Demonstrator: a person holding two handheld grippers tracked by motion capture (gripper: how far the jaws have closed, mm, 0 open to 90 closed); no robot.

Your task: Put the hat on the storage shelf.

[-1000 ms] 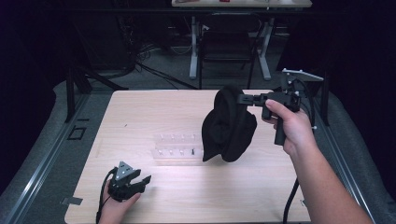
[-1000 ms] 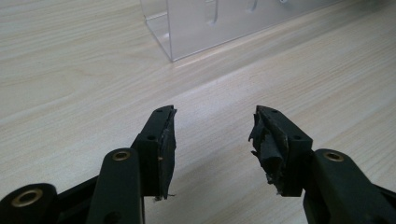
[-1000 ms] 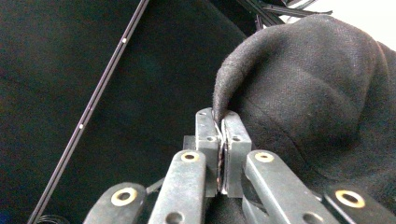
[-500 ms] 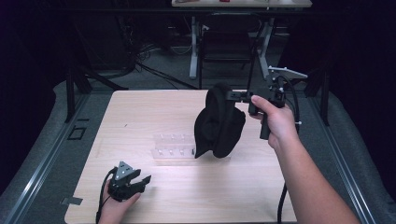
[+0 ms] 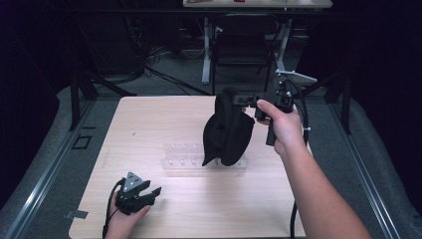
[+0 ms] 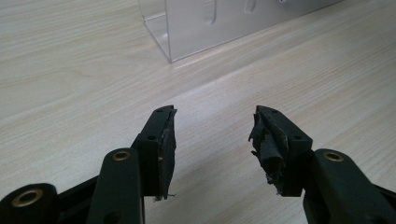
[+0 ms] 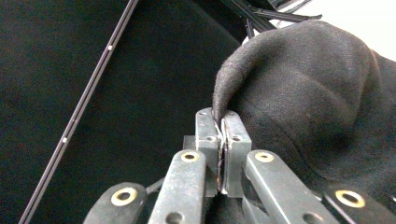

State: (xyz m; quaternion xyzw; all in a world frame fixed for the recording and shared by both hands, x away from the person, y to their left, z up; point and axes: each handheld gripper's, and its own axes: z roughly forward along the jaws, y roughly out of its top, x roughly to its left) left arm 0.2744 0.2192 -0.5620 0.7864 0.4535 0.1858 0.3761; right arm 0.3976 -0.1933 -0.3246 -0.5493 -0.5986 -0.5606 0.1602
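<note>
A: Surface is a light wood-grain table (image 5: 149,124); grey floor around it, dark room, cables and chair legs at the back; a metal rail runs along the left edge.

B: On the table?

A: Left to right: left gripper (image 5: 149,193) near the front-left corner; clear plastic rack (image 5: 184,155) mid-table; black cloth (image 5: 226,132) hanging over the rack's right part; right gripper (image 5: 236,99) up at the cloth's top edge.

B: Change from a second ago?

A: Right hand (image 5: 281,122) and the cloth have shifted left, toward table centre; cloth's lower end now overlaps the rack's right part, before it hung just off its right end; left gripper has not moved.

B: Left side pose?

A: Left hand (image 5: 124,219) comes in from the bottom edge, low on the table; gripper points toward the rack; in the left gripper view (image 6: 212,140) jaws stand spread, nothing between them, bare wood under them; rack corner (image 6: 187,28) ahead, well apart.

B: Right side?

A: Forearm stretches up from bottom right; hand wraps the handle, gripper roughly level, pointing left, raised off the table; in the right gripper view (image 7: 223,116) jaws pressed together, pinching a fold of the cloth (image 7: 303,93) at the tips; rest of the cloth hangs down free, whether its lower end touches the rack I can't tell.
</note>
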